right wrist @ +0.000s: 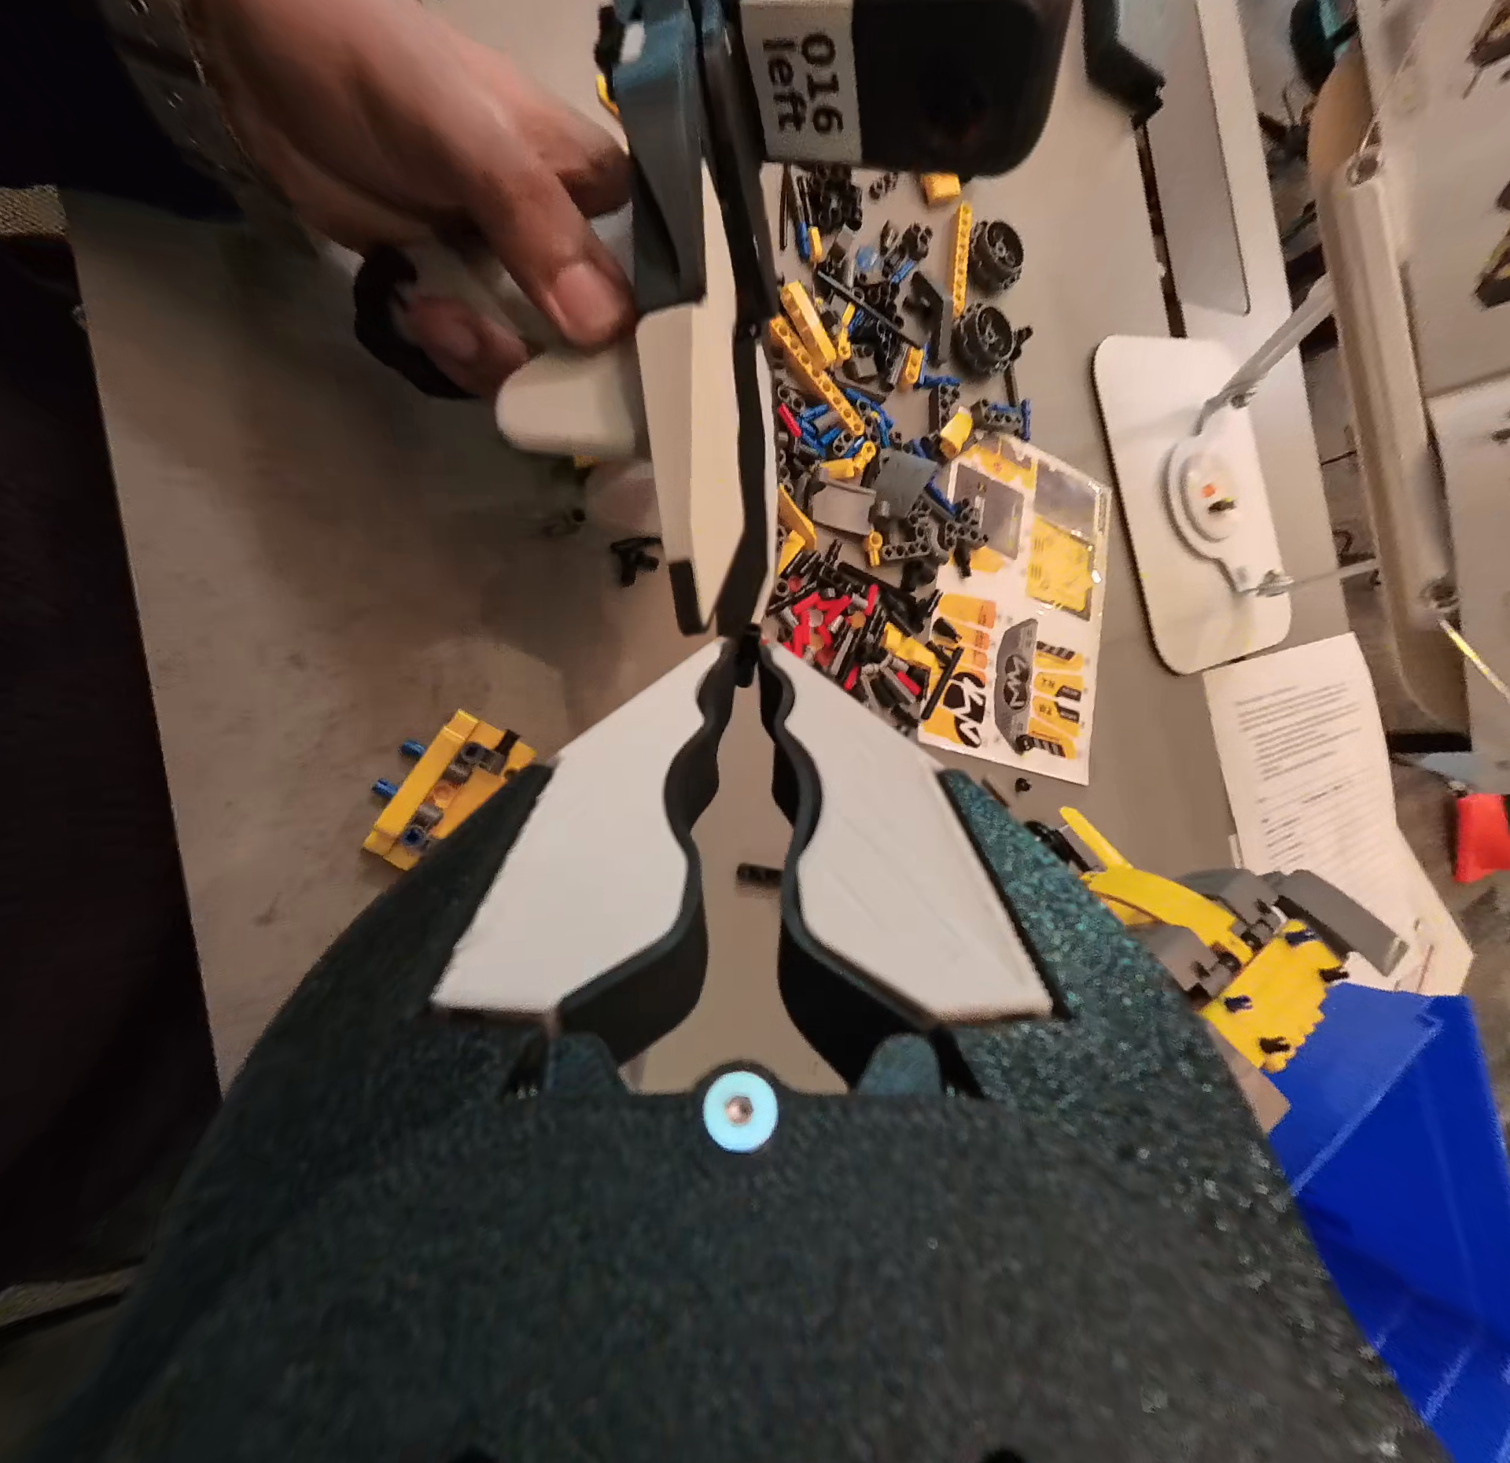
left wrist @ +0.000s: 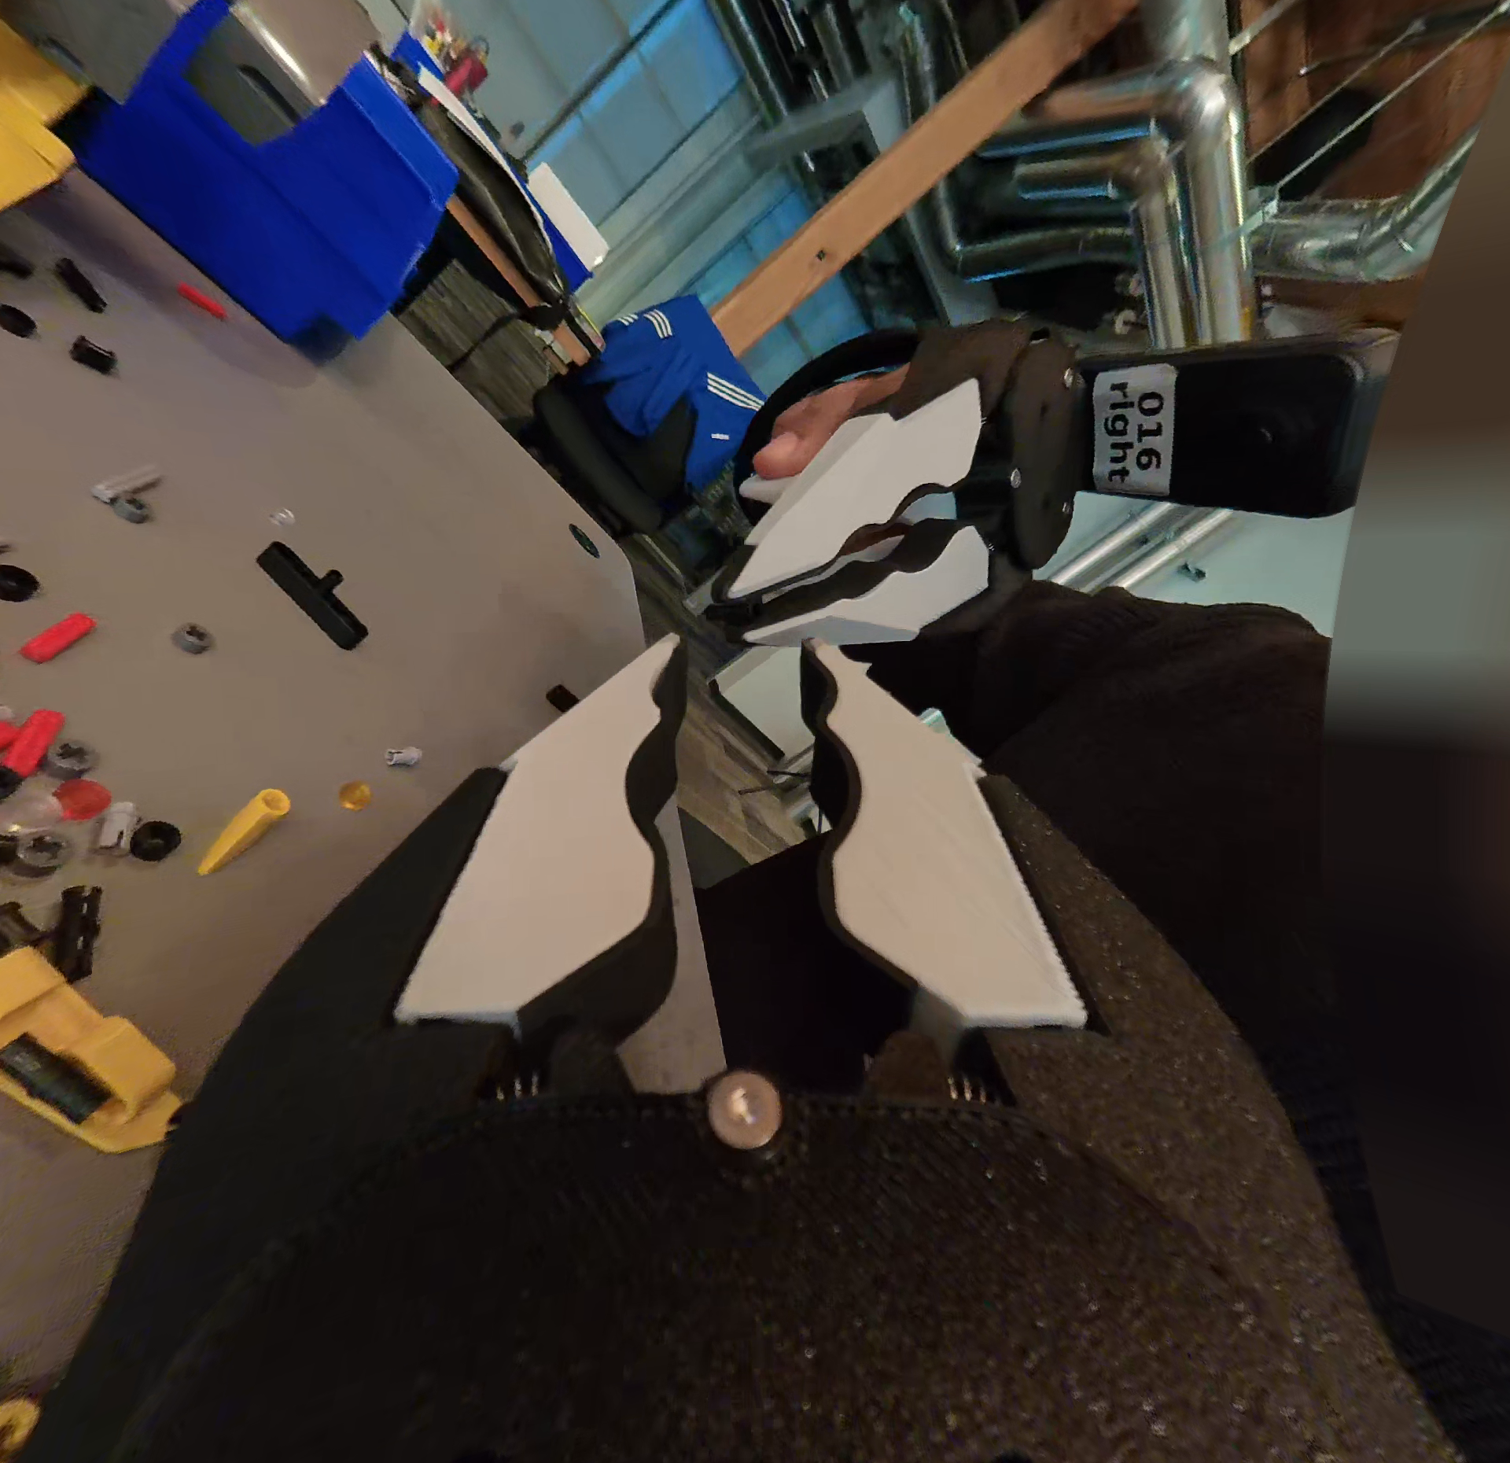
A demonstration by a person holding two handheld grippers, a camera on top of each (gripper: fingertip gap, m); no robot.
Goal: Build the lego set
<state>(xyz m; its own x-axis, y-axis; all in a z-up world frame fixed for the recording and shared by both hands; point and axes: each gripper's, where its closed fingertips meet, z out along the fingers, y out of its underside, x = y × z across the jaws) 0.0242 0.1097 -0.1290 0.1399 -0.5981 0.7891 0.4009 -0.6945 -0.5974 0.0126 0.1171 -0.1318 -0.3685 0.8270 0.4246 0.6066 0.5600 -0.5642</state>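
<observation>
My right gripper [right wrist: 747, 657] is shut on a small black pin [right wrist: 747, 665] pinched at its fingertips. In the left wrist view the right gripper [left wrist: 735, 611] comes in from the right, held by a hand [left wrist: 805, 435], with the black pin [left wrist: 730, 611] at its tips. My left gripper [left wrist: 743, 651] is open and empty, its tips just below the right gripper's tips. In the right wrist view the left gripper [right wrist: 709, 619] hangs down from above, held by a hand [right wrist: 425, 157], its tip almost touching the right gripper's tips. Both are held above the grey table [right wrist: 327, 525].
A pile of small building pieces [right wrist: 866, 443] lies by a sticker sheet [right wrist: 1021, 606]. A small yellow assembly [right wrist: 449, 786], a larger yellow and grey model [right wrist: 1226, 950], a blue bin [right wrist: 1405, 1179], a printed paper [right wrist: 1307, 778] and a white stand base [right wrist: 1185, 500] surround it. Loose parts [left wrist: 310, 594] dot the table. The grippers are tip to tip, or close to it.
</observation>
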